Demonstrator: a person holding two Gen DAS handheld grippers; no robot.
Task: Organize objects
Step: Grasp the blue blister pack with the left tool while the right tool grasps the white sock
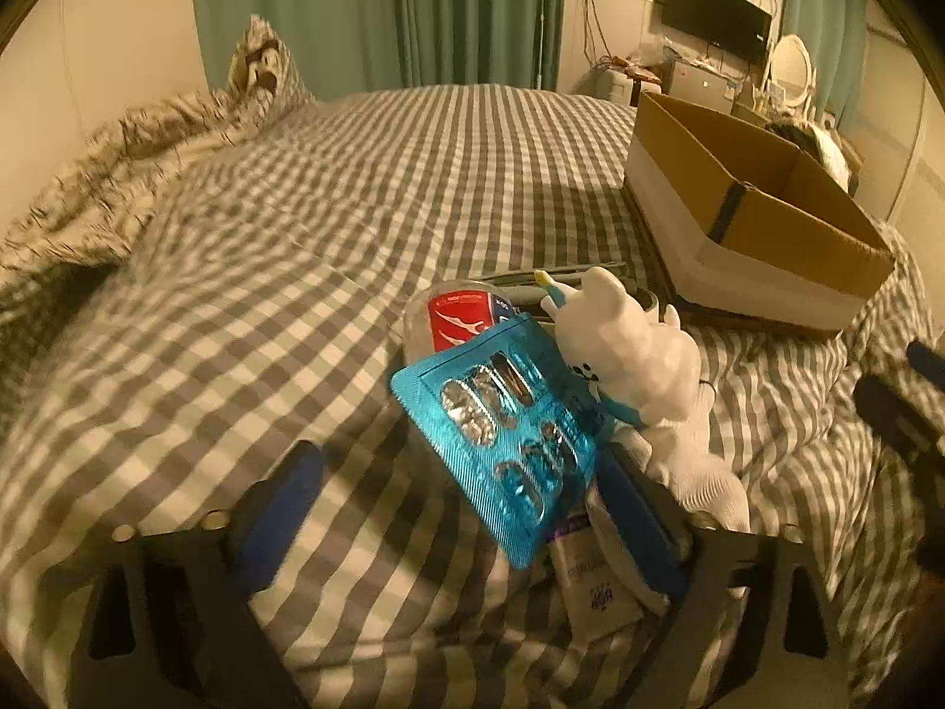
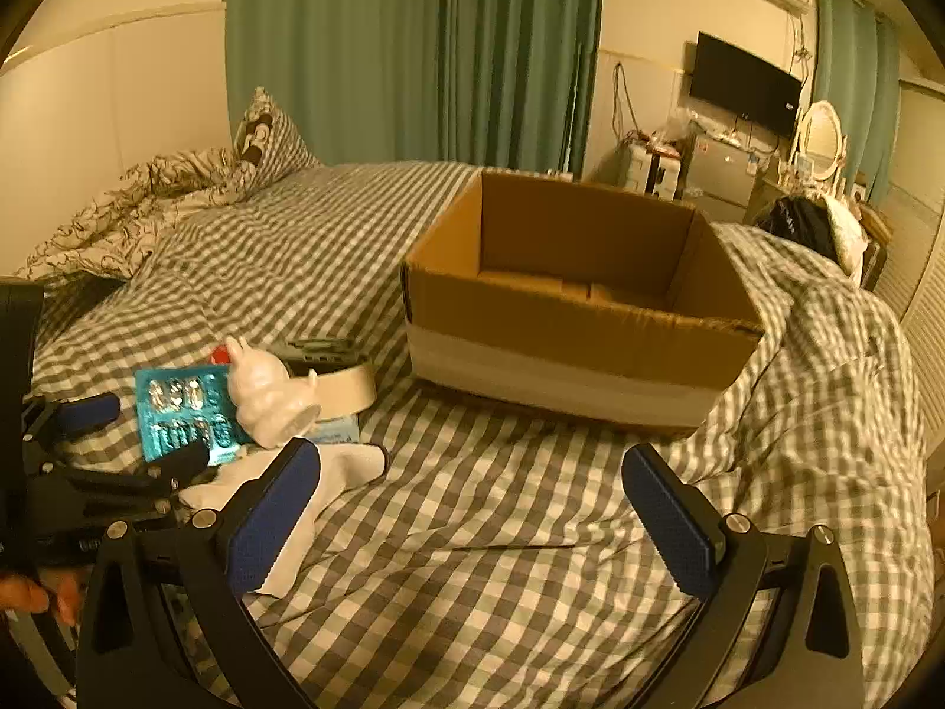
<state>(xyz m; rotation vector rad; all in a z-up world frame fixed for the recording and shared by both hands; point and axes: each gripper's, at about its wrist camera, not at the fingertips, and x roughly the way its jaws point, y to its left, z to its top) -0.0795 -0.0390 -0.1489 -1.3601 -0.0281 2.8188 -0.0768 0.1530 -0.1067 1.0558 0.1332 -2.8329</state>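
Box (image 2: 582, 319) empty ahead of right tool (image 2: 472, 508), nothing sorted yet. Blister pack (image 1: 502, 443), figurine (image 1: 626, 348), sock (image 2: 348, 464) loose between left tool (image 1: 460, 484) fingers. Both tools spread apart, holding nothing.

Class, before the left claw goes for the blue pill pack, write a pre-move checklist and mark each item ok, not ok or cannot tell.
1. Left claw open: ok.
2. Blue pill pack between its fingers: ok; one finger sits beside the pack's edge.
3. Pack free of neighbours: not ok; white figurine crowds it, a sock lies close by.
4. Cardboard box open, with room: ok.
5. Right claw open, carrying nothing: ok.
6. Pack lying flat: cannot tell.
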